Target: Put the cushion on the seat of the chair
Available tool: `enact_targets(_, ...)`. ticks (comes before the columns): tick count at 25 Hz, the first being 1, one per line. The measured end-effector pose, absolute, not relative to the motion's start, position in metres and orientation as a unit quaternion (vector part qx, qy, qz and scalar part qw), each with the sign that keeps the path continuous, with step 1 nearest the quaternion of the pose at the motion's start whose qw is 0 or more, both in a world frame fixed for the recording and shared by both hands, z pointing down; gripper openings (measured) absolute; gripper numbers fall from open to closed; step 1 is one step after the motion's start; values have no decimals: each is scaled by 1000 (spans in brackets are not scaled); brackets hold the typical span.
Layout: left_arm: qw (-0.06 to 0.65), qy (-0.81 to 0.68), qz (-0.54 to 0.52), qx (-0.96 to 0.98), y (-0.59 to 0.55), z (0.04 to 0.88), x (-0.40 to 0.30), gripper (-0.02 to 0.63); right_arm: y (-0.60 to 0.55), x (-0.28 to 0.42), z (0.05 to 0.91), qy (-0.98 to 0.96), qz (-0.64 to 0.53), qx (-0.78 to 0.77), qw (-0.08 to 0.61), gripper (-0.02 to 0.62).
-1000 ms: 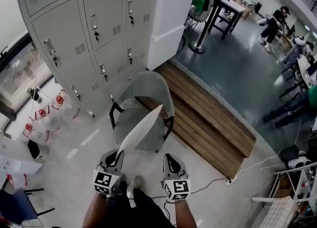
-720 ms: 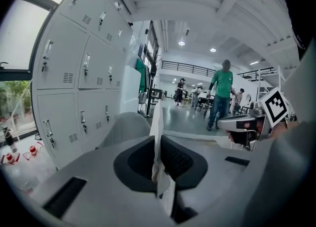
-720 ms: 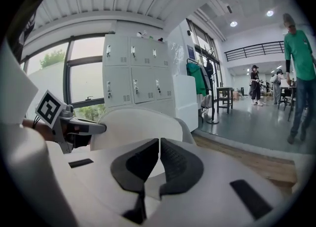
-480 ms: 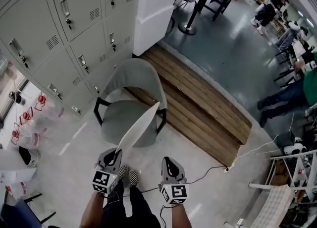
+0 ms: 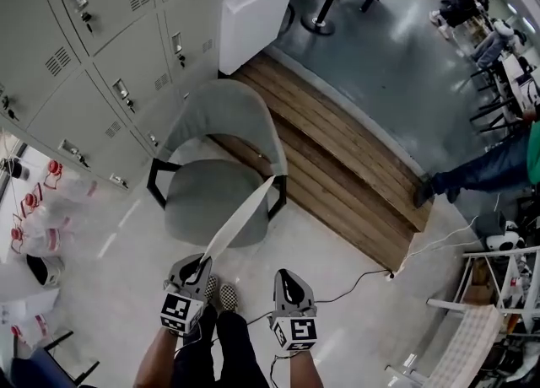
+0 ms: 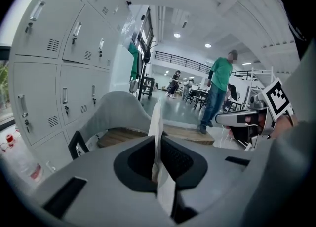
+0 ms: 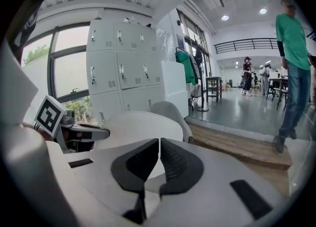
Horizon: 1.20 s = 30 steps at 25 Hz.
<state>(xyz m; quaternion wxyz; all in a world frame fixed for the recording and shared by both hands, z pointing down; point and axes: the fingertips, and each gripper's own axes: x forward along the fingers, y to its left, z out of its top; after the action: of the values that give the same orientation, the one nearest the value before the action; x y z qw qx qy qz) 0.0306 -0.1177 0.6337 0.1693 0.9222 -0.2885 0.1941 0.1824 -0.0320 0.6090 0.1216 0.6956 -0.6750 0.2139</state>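
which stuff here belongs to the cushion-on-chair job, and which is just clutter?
Job:
- cushion, clamped edge-on in the left gripper
- chair, seat bare
- right gripper, fingers together, nothing between them

Lying about:
- lockers
- wooden platform
- red-capped bottles on the floor

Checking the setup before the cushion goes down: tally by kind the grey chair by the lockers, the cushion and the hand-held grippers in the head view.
chair: 1
cushion: 1
left hand-held gripper and right hand-held gripper: 2
Total: 4
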Motion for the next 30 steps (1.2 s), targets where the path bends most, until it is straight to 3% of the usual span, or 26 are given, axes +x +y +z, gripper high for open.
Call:
enact_targets(19,224,-270,187,918,-150,697,53,32,-79,191,674,-671,254,683,136,35)
enact_targets(30,225,-341,181,895,-193,727,12,32,-113,169,706,-694,263,653,153,35)
